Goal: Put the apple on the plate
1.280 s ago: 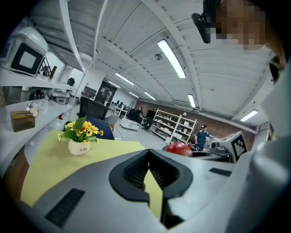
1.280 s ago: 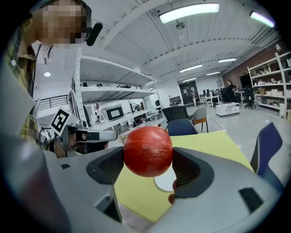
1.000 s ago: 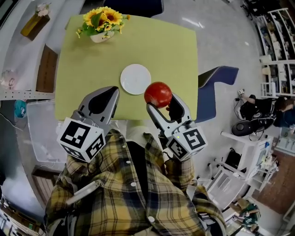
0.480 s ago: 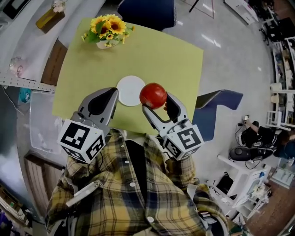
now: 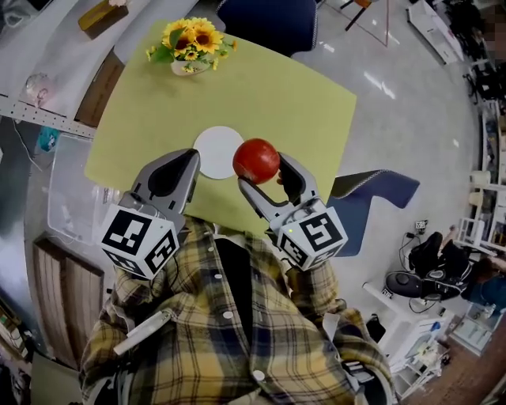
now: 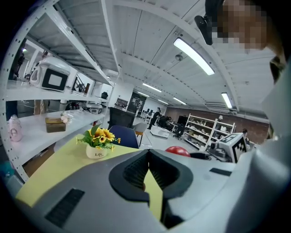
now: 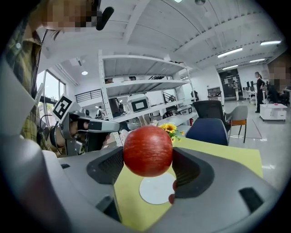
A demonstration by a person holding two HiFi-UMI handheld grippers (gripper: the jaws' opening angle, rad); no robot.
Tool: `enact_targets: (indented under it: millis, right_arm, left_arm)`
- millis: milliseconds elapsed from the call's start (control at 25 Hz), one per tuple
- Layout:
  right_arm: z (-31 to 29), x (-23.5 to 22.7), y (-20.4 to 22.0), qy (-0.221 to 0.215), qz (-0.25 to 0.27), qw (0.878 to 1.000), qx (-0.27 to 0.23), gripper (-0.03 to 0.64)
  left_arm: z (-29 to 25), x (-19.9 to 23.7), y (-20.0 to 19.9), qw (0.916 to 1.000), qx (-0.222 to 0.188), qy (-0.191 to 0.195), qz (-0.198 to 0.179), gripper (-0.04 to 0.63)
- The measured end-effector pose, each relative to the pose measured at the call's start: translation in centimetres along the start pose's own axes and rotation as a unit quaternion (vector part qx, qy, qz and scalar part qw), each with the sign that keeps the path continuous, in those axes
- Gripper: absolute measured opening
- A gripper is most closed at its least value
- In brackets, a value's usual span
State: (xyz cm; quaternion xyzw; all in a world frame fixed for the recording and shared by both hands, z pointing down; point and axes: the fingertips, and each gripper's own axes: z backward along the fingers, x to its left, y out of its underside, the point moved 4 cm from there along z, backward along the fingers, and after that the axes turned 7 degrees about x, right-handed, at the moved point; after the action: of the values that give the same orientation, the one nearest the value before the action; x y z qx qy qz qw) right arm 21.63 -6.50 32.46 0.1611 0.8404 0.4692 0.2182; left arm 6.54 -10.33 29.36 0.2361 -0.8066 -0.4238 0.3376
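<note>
Apple: a red apple (image 5: pixel 255 160) is clamped between the jaws of the right gripper (image 5: pixel 263 172). It is up off the worktop and not on the plate.
Right jaws: parted only as wide as the apple, with one pad pressing each side of it. In the right gripper view the apple (image 7: pixel 148 151) fills the gap between them.
Plate: a small, bare white plate (image 5: pixel 218 152) lies flat on the yellow-green worktop (image 5: pixel 292 95), near the edge closest to the person. In the head view the apple shows just to its right. In the right gripper view the plate (image 7: pixel 157 189) shows below the apple, between the jaws.
Left jaws: the left gripper (image 5: pixel 190 158) is held beside the right one, over the near edge of the worktop. Its tips are closed together (image 6: pixel 148 157) with nothing between them.
Flowers: a white pot of sunflowers (image 5: pixel 190 43) stands at the far side of the worktop, well apart from the plate.
Chair: a blue chair (image 5: pixel 269 16) stands beyond the far edge.
Person: a plaid shirt (image 5: pixel 221 332) fills the lower part of the head view.
</note>
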Motion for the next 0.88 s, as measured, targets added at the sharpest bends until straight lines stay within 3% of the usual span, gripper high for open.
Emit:
enact_targets:
  millis: [520, 880]
  right_arm:
    - [-2.7, -0.3, 0.0, 0.004, 0.006, 1.000, 0.027, 0.327]
    - [-5.2, -0.9, 1.0, 0.022, 0.048, 0.997, 0.060, 0.327]
  left_arm:
    - [0.3, 2.3, -0.7, 0.9997, -0.009, -0.012, 0.018, 0.008]
    - [0.4, 3.5, 0.8, 0.9989, 0.000, -0.020, 0.043, 0.008]
